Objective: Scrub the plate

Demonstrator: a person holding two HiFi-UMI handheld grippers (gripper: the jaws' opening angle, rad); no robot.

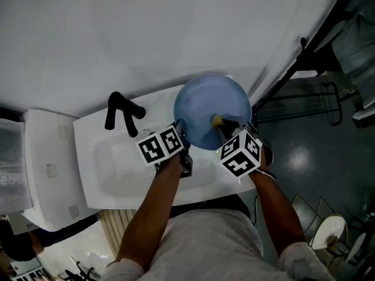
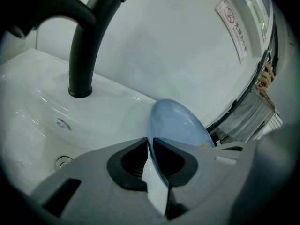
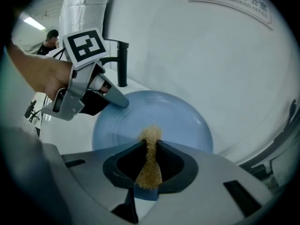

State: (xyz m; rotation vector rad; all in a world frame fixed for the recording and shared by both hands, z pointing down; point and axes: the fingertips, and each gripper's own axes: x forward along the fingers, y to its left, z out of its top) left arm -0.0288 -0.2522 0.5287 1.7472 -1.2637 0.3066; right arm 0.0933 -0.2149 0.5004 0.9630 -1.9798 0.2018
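Two grippers engaged. Left gripper (image 2: 151,146) clamped on rim of round pale-blue plastic plate (image 2: 177,124), holding it tilted over white ceramic sink basin (image 1: 111,174). Right gripper (image 3: 150,143) pinching tan fibrous scouring pad (image 3: 150,167); pad tip just ahead of its jaws, seemingly touching plate face. Step: scrubbing, apparently under way. Next: sweep pad across face under steady pressure, left grip bracing.

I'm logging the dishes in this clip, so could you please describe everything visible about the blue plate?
The plate is round, pale blue and smooth, perhaps plastic, with a shallow raised rim. It is tilted on edge above the white sink, face toward the person. The left gripper clamps its rim; the tan scrubbing pad in the right gripper appears to press on its face.
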